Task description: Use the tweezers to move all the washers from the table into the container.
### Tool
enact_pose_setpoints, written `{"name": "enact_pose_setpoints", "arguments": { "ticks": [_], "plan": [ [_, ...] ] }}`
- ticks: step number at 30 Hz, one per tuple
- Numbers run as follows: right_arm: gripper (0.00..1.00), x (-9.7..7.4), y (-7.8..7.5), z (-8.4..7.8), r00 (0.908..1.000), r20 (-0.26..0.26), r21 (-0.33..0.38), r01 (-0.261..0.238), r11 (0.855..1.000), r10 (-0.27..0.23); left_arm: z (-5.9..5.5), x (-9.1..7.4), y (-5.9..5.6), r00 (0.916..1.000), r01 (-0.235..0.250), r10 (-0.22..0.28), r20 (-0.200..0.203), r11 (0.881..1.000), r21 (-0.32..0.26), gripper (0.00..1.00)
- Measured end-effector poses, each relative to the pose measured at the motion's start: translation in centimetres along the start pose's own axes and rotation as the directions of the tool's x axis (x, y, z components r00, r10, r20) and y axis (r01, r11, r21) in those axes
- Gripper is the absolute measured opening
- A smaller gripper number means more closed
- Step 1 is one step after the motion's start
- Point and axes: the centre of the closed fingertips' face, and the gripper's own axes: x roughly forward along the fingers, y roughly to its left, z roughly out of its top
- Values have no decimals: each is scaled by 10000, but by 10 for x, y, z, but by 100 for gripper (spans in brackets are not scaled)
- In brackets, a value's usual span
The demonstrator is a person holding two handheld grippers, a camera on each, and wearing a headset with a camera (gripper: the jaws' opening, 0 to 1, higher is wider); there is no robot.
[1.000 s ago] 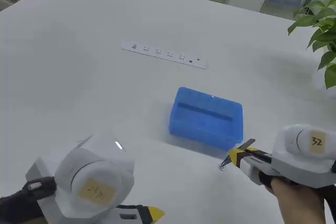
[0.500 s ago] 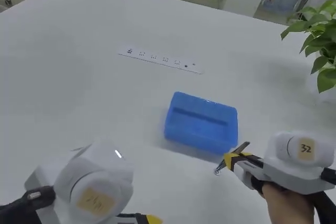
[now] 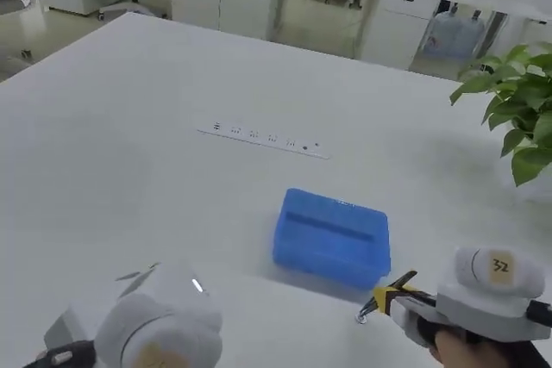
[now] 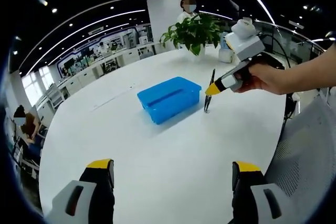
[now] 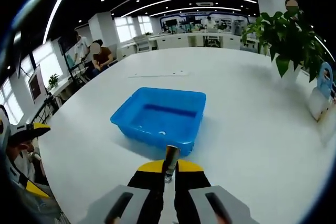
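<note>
The right gripper [image 3: 395,297] held the tweezers [image 3: 371,309] in clenched fingers, tips down at the table [image 3: 129,127] by the 5 o'clock corner of the container [image 3: 328,260], likely to pick; the left gripper [image 4: 172,166] hung with fingers released, idle

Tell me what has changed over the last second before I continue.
Nothing on the table moved; the head camera tilted up. The right tongs stay shut on the tweezers, tips just off the near right corner of the blue container. The left tongs stay low at left.

Container [image 3: 329,261] on table [image 3: 129,127], power strip [image 3: 263,139] behind it
</note>
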Motion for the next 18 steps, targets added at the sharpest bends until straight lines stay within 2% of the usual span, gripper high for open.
{"name": "enact_pose_setpoints", "arguments": {
  "ticks": [4, 6, 9, 11, 13, 15, 18],
  "plan": [
    [2, -7, 7, 12, 9992, 230, 218, -327, 9992, 322, 3, -9, 1, 9997, -159, 162, 168, 9997, -166, 96],
    [2, -12, 13, 22, 9978, 435, -61, -504, 9987, 506, 2, -12, -1, 9997, -169, 174, 199, 9996, -208, 96],
    [2, -17, 19, 31, 9969, 433, -522, -633, 9966, 656, -2, -12, -4, 9996, -278, 278, 65, 9996, -55, 96],
    [2, -20, 22, 43, 9956, 649, -936, -614, 9937, 677, -1, -14, -5, 9994, -310, 312, 136, 9995, -103, 95],
    [2, -22, 23, 51, 9942, 763, -1051, -674, 9922, 756, 0, -15, -7, 9993, -298, 302, 211, 9994, -200, 95],
    [2, -24, 26, 64, 9908, 986, -1135, -818, 9902, 931, 0, -15, -7, 9992, -362, 365, 166, 9992, -187, 95],
    [2, -22, 25, 85, 9859, 1398, -1441, -718, 9870, 921, 0, -15, -4, 9981, -602, 604, 105, 9980, -198, 95]
  ]
}}
